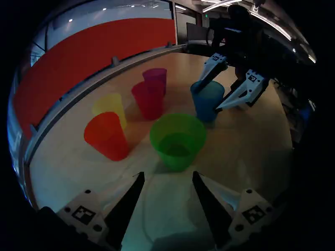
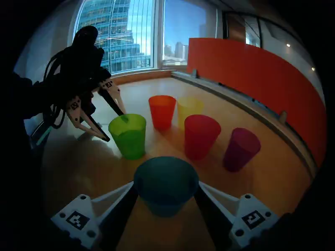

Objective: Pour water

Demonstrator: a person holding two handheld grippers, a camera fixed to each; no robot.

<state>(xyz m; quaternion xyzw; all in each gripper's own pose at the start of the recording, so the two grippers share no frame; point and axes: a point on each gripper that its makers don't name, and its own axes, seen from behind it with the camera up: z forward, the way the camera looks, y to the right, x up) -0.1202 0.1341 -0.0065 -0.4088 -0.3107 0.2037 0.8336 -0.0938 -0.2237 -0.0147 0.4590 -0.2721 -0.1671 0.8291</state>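
Right gripper view, jaws first: the right gripper [image 2: 166, 189] has a finger laid against each side of the blue cup [image 2: 166, 178], just under the rim, so I read the jaws as clamped on it. The cup stands upright, mouth up, nearest of the group. Each finger carries a square black-and-white tag [image 2: 77, 219]. Those coded squares are all the marking I can make out.

Past the blue cup, the green cup [image 2: 127, 136] stands to the left and the red cup [image 2: 201, 136] to the right. The orange cup [image 2: 162, 111] and the yellow cup [image 2: 189, 109] sit side by side farther back, and the purple cup [image 2: 240, 148] is off to the right. All are upright on the wooden counter [image 2: 268, 175]. The green cup looks darker in its lower part. That may be water, but I cannot tell.

An orange panel [image 2: 259, 75] runs along the counter's right edge, and windows [image 2: 121, 37] at the far end look onto towers.

Left gripper view: the left gripper [image 1: 168, 178] has its jaws apart over bare counter. The green cup is just beyond the fingertips, not between them. This gripper points across the counter at the right gripper, which slants down onto the blue cup from the far side.

From the right gripper view, the left gripper reaches in from the far left on a dark, backlit arm [image 2: 29, 98] with cables hanging. It tilts downward, one fingertip at the green cup's rim and the other low beside the cup.
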